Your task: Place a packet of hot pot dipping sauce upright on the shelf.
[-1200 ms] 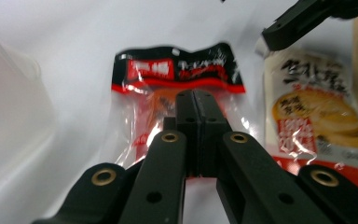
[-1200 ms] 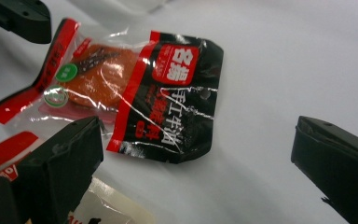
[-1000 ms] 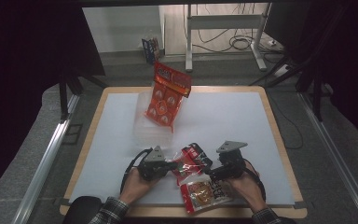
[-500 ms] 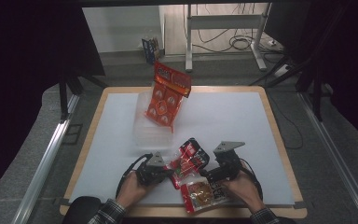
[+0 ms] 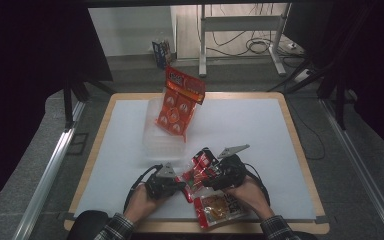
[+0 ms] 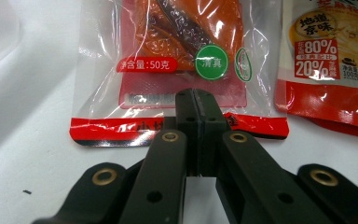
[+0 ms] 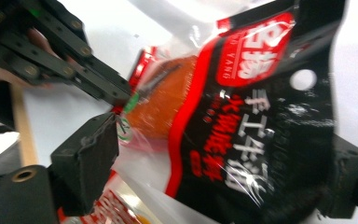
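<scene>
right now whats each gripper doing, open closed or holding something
Left gripper: shut on the bottom edge of the red snack packet.
Right gripper: jaws have just been closing, the same packet between them; whether the pads press on it cannot be told.

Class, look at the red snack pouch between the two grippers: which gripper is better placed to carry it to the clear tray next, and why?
Left. The left gripper is shut on the pouch's bottom seam. The right gripper has been closing, with the pouch between its jaws, but its pads look not yet pressed on. The tray also sits nearer the left side.

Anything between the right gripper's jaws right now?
Yes: the red-and-black snack packet sits between the right gripper jaws, seen in the right gripper view; they have just been closing.
</scene>
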Available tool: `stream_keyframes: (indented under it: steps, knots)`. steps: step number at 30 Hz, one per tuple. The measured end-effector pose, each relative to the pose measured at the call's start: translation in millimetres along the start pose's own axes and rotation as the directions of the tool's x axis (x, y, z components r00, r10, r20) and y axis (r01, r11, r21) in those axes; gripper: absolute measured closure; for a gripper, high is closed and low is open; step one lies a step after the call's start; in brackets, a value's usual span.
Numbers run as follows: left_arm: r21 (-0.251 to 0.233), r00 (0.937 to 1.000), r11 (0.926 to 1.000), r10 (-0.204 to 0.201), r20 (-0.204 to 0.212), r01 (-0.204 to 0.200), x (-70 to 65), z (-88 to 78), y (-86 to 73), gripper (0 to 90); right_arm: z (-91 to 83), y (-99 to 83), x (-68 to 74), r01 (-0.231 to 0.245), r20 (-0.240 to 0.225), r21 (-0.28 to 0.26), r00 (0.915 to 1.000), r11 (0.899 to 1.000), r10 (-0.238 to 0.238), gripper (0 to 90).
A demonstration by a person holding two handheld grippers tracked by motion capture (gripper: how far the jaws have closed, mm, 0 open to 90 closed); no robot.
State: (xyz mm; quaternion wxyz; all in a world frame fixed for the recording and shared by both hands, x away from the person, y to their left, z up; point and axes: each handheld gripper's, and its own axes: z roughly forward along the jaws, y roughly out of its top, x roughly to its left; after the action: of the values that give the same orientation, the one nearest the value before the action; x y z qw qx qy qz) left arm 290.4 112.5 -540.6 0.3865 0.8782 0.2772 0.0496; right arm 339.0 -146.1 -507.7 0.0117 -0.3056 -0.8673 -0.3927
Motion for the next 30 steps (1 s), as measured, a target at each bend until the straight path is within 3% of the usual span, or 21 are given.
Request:
stream_keyframes:
  steps: [1, 3, 7, 9, 11, 12, 13, 16, 19, 20, 21, 24, 25, 27, 30]
  knots:
    - [0.0, 1.0, 1.0, 0.0, 0.0, 0.0, 0.1, 0.0, 0.0, 90.0, 3.4, 2.0, -0.5, -0.027, -0.048, -0.001, 0.9985, 1.0, 0.026, 18.3]
    - [0.0, 1.0, 1.0, 0.001, 0.001, -0.001, 0.2, 0.0, 0.1, 90.0, 6.5, 4.4, 1.0, -0.035, -0.078, 0.002, 0.9964, 0.999, 0.035, 20.3]
    - [0.011, 0.9996, 0.9996, 0.025, -0.01, -0.025, -0.5, -0.9, 0.3, 90.0, 11.7, 11.6, 4.8, -0.039, -0.095, -0.002, 0.9947, 0.999, 0.039, 28.7]
    - [-0.001, 0.9996, 0.9997, 0.022, -0.016, -0.022, -2.8, -0.5, -0.1, 90.0, 15.0, 17.7, 6.3, -0.049, -0.119, -0.005, 0.9917, 0.999, 0.048, 40.1]
    - [0.004, 0.9994, 0.9995, 0.033, -0.013, -0.033, -2.0, -2.1, -1.1, 90.0, 19.4, 23.1, 9.1, -0.028, -0.1, 0.013, 0.9946, 1.0, 0.029, 57.6]
    - [0.004, 0.9994, 0.9995, 0.033, -0.013, -0.033, -2.0, -2.1, -1.1, 90.0, 19.4, 23.1, 9.1, -0.028, -0.1, 0.013, 0.9946, 1.0, 0.029, 57.6]
    - [0.004, 0.9992, 0.9992, 0.039, -0.012, -0.039, -1.5, -3.1, -1.7, 89.9, 20.1, 24.8, 9.0, -0.067, -0.123, 0.003, 0.9901, 0.998, 0.067, 63.8]
    - [-0.02, 0.9995, 0.9993, 0.031, 0.002, -0.031, -1.8, -7.6, -2.2, 88.3, 18.5, 26.5, 10.1, -0.081, -0.149, -0.009, 0.9857, 0.997, 0.079, 67.8]
    - [-0.085, 0.9999, 0.9963, 0.014, 0.004, -0.014, -3.9, -15.5, -2.7, 79.4, 12.1, 30.2, 13.8, -0.077, -0.164, -0.033, 0.984, 0.997, 0.07, 70.9]
    - [-0.097, 0.9999, 0.9951, 0.014, -0.001, -0.014, -4.0, -17.7, -2.8, 71.0, 6.0, 34.1, 17.4, -0.046, -0.134, -0.044, 0.9901, 0.998, 0.04, 71.2]
    - [-0.115, 0.9999, 0.9933, 0.012, -0.008, -0.013, -4.3, -20.3, -3.0, 71.0, 6.0, 34.1, 17.4, -0.046, -0.134, -0.044, 0.9901, 0.998, 0.04, 71.2]
    - [-0.159, 0.9995, 0.9872, 0.009, -0.03, -0.014, -3.8, -27.9, -3.6, 59.1, -1.3, 38.6, 19.5, -0.023, -0.117, -0.052, 0.993, 0.998, 0.017, 71.4]
    - [-0.176, 0.9993, 0.9844, -0.005, -0.037, -0.002, -3.1, -30.3, -4.0, 51.3, -4.9, 40.5, 20.3, -0.007, -0.106, -0.056, 0.9944, 0.998, 0.001, 71.4]
    - [-0.182, 0.999, 0.9832, -0.01, -0.043, 0.002, -2.9, -31.2, -4.3, 46.9, -7.0, 41.5, 20.6, -0.001, -0.102, -0.06, 0.9948, 0.998, -0.005, 71.4]
    - [-0.191, 0.9978, 0.9816, -0.013, -0.064, 0.001, -2.4, -34.6, -5.1, 30.6, -16.5, 44.6, 18.5, 0.013, -0.082, -0.075, 0.9965, 0.997, -0.019, 71.5]
